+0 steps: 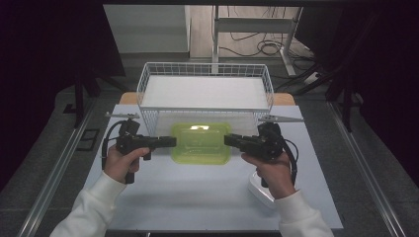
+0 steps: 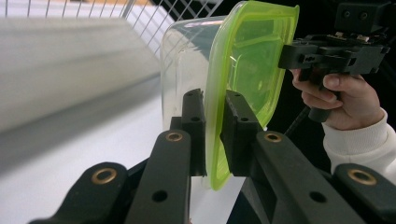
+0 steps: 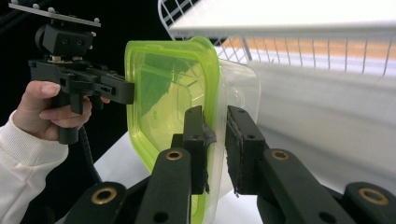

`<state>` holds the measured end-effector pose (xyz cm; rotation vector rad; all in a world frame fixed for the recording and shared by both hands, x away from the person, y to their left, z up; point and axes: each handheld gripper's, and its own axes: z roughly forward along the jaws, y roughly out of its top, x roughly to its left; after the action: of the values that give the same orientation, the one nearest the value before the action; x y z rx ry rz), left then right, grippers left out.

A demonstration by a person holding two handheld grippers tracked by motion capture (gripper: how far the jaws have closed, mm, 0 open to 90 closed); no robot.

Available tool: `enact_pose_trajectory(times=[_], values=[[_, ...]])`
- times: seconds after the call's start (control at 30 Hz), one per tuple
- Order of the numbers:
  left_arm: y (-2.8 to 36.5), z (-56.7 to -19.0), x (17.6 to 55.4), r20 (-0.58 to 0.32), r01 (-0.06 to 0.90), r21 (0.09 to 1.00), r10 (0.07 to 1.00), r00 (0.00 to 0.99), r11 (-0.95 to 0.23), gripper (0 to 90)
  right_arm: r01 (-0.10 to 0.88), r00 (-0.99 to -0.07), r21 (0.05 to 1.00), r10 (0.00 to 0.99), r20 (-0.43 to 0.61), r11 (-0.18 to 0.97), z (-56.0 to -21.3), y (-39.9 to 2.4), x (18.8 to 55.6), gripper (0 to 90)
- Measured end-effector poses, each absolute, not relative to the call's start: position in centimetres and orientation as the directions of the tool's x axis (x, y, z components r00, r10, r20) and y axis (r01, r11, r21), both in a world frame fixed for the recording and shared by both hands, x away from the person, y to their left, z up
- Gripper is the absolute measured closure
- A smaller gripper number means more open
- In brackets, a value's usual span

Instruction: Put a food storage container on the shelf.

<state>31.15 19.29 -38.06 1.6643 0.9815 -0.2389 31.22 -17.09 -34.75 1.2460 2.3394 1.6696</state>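
**Green-lidded box held level between two grippers**

Green lid up, the clear box [image 1: 201, 143] hangs flat above the table [image 1: 197, 197], its long axis running left to right in the high view, from one gripper to the other. It sits just in front of the wire basket [image 1: 205, 91], whose near wall stands behind it, and well ahead of the person's sleeves.

At the box's left short end, the left gripper [image 1: 170, 141] points inward along that long axis. In the left gripper view its jaws are clamped on the rim of the box [image 2: 233, 84]: one pad on the green lid side, the other on the clear wall side, both pressing. The camera there is rolled, so the lid appears to stand on edge; the right gripper [image 2: 287, 55] shows at the far end of the lid.

At the right short end, the right gripper [image 1: 230, 140] points inward the opposite way, facing the left one. In the right gripper view its jaws likewise pinch the rim of the box [image 3: 173, 93], lid on one side, clear body on the other, with the left gripper [image 3: 130, 92] meeting the lid's far edge.

A white object [image 1: 262, 192] lies on the table under the right hand; what it is I cannot tell.
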Motion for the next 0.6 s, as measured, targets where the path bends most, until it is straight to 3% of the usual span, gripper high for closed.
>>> enact_pose_trajectory(times=[0.6], values=[[18.7, -33.3, 36.5, -0.596, 0.695, 0.718, 0.494, 0.633, -0.024, 80.6, 0.569, -0.694, 0.818, 0.583, 0.422, 0.086, -30.6, -17.8, 36.7, 78.8]])
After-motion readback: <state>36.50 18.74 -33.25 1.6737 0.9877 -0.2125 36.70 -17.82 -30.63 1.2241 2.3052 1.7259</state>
